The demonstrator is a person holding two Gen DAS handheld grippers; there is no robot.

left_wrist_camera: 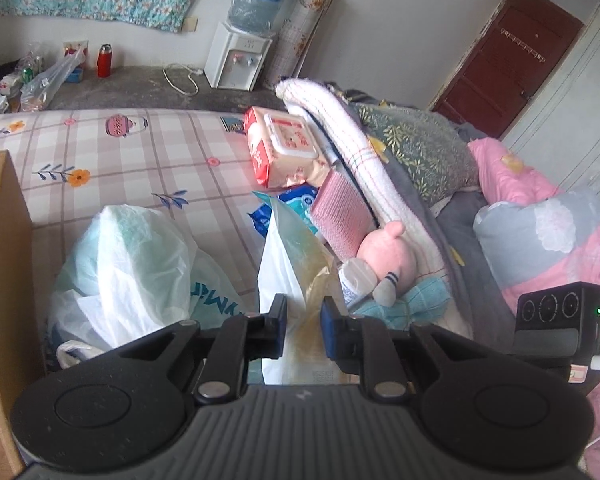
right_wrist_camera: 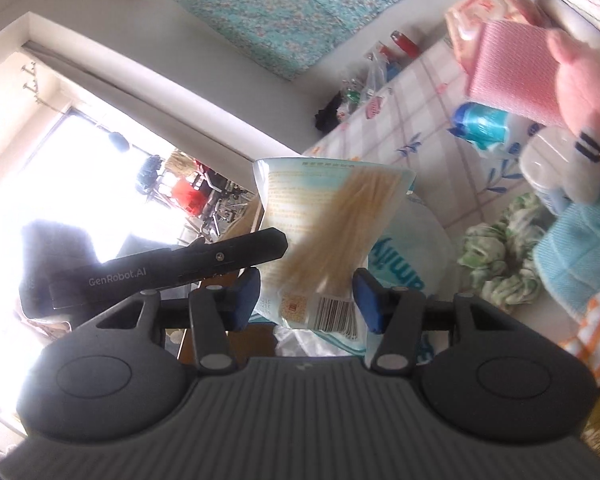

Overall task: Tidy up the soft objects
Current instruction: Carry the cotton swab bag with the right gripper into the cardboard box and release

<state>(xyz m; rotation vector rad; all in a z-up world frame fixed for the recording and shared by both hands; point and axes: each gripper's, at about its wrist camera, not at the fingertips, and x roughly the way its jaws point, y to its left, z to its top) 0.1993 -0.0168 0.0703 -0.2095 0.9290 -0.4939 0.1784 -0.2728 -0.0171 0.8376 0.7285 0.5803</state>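
Above the checked bed (left_wrist_camera: 140,152), a noodle packet (right_wrist_camera: 324,232) is being gripped by both grippers, left gripper (left_wrist_camera: 303,330) pinched nearly closed, right gripper (right_wrist_camera: 308,300) half-open across its width, likely for sorting

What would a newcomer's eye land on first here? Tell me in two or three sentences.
First, the clear packet of pale sticks held up between both tools, the left tool pinching its edge and the right tool astride its barcode end. Next, the pink plush toy lying against the bedding on the right, and the crumpled white plastic bags on the checked sheet.

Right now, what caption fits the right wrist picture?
Right gripper holds a noodle packet above the checked bed sheet.
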